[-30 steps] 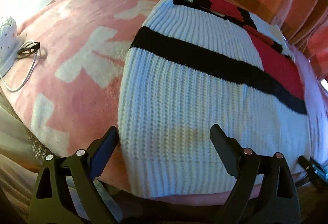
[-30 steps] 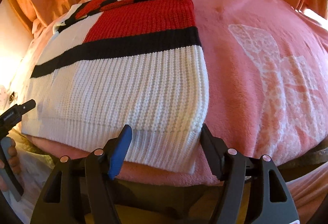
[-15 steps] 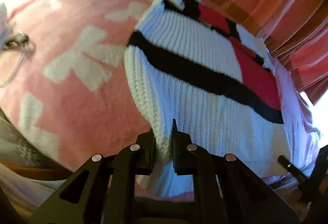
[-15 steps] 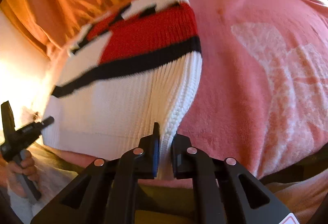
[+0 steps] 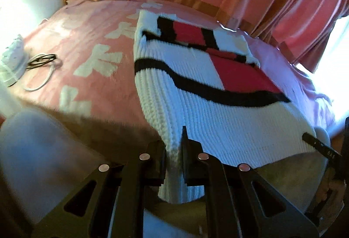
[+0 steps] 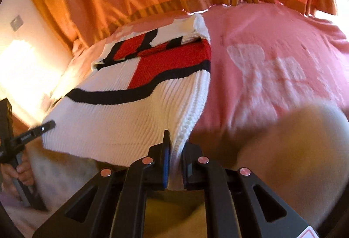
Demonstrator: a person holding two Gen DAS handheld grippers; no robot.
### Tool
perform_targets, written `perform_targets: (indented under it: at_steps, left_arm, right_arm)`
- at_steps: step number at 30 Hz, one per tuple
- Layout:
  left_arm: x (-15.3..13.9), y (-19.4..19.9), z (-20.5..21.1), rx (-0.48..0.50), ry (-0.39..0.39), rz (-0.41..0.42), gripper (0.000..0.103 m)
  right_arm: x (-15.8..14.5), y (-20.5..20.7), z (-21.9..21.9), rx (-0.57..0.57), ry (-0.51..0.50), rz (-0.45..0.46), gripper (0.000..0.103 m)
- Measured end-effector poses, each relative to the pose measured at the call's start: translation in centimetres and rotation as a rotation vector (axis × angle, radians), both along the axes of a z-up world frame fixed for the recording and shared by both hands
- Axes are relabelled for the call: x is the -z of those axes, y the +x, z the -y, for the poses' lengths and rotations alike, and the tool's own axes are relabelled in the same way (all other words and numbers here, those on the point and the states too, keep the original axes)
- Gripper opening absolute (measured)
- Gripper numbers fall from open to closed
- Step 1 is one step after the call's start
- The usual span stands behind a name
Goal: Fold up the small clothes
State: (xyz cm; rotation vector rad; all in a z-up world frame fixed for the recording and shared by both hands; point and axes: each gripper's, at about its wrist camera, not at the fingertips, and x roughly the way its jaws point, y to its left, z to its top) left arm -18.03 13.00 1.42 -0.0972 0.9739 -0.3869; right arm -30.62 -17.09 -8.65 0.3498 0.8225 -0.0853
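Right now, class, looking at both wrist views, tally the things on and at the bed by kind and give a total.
Knitted sweater: 1
Pink blanket: 1
Tools gripping the sweater hem, the left tool and the right tool: 2
Coiled cable: 1
Total: 5

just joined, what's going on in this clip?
A person is folding a white knit sweater with black stripes and red blocks, laid on a pink blanket. The left gripper and right gripper each have their jaws clamped on a near hem corner. The hem is lifted off the blanket; no fold is made yet.
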Motion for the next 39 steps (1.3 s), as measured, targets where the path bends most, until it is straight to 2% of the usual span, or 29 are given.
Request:
perform_targets:
  at_steps: [3,6,8,9,10,12,14,15,17,20,21,23,25,27,28,29,30,31,34,36,39]
  left_arm:
    - [-3.2,-2.1,-1.5,-0.021,-0.043,0.036,0.010]
    - [-7.3,-0.7,-2.0,-0.029,-0.098,0.135,0.010]
    - [-8.9,1.6,-1.4,-0.027,-0.103,0.198,0.010]
    - [-9.4,3.2,-0.8,-0.035,-0.082,0.233,0.010]
    - [-9.8,5.5,0.1,-0.044,-0.055,0.267,0.010]
    - [-9.6,9.7,1.4,-0.070,-0.026,0.276,0.010]
    - [-7.9,15.6,3.3,-0.093,0.026,0.252,0.010]
    - [-7.2,17.1,3.7,-0.097,0.051,0.244,0.010]
    - [-3.9,22.3,5.2,-0.111,0.137,0.190,0.011]
    - [2.0,28.6,6.3,-0.152,0.200,0.061,0.011]
    - [3.7,30.1,6.3,-0.182,0.198,0.030,0.011]
    - [5.8,31.7,6.6,-0.175,0.221,0.011,0.017]
    - [6.7,32.7,6.3,-0.181,0.196,0.015,0.021]
    - [5.9,32.7,5.7,-0.204,0.134,0.026,0.030]
    - [5.3,32.5,5.4,-0.205,0.095,0.046,0.044]
    - [4.7,32.3,5.3,-0.214,0.094,0.078,0.062]
    - [4.1,31.8,5.1,-0.230,0.110,0.123,0.066]
    - [3.2,30.9,4.8,-0.226,0.134,0.193,0.069]
    - [1.8,29.5,4.4,-0.158,0.171,0.274,0.080]
    - [2.0,29.0,4.1,-0.125,0.204,0.276,0.080]
    - [3.0,29.4,4.3,-0.088,0.214,0.224,0.080]
  right_arm:
    - [-2.0,-2.3,-0.3,0.002,0.039,0.027,0.008]
    - [-6.9,-1.4,0.1,-0.016,-0.008,0.162,0.008]
    - [-9.1,0.8,0.6,-0.025,-0.046,0.239,0.008]
    - [-10.2,3.3,1.2,-0.023,-0.082,0.273,0.008]
    - [-10.7,5.4,1.8,-0.012,-0.107,0.284,0.008]
    - [-10.7,10.4,3.3,0.007,-0.108,0.262,0.008]
    - [-9.1,17.4,5.7,0.036,-0.043,0.184,0.008]
    - [-8.6,19.2,6.1,0.045,-0.036,0.163,0.008]
    - [-6.2,25.1,7.6,0.063,0.001,0.078,0.009]
    - [-2.7,30.4,9.8,0.086,0.039,-0.020,0.011]
    - [-1.4,31.9,10.3,0.093,0.041,-0.054,0.011]
    - [0.5,34.2,11.4,0.119,0.055,-0.097,0.016]
    - [0.4,34.6,12.2,0.132,0.093,-0.069,0.017]
    - [-0.7,34.0,12.9,0.134,0.122,-0.015,0.021]
    - [-1.5,33.4,13.4,0.136,0.121,0.015,0.031]
    - [-2.0,32.9,13.4,0.144,0.093,0.029,0.035]
    - [-2.5,32.3,13.2,0.139,0.046,0.035,0.039]
    - [-2.7,32.1,12.7,0.121,-0.006,0.030,0.039]
    - [-2.8,30.9,11.5,0.077,-0.141,0.028,0.041]
    - [-2.2,30.4,10.7,0.017,-0.203,0.002,0.041]
    - [-0.9,30.6,9.2,-0.058,-0.292,-0.045,0.043]
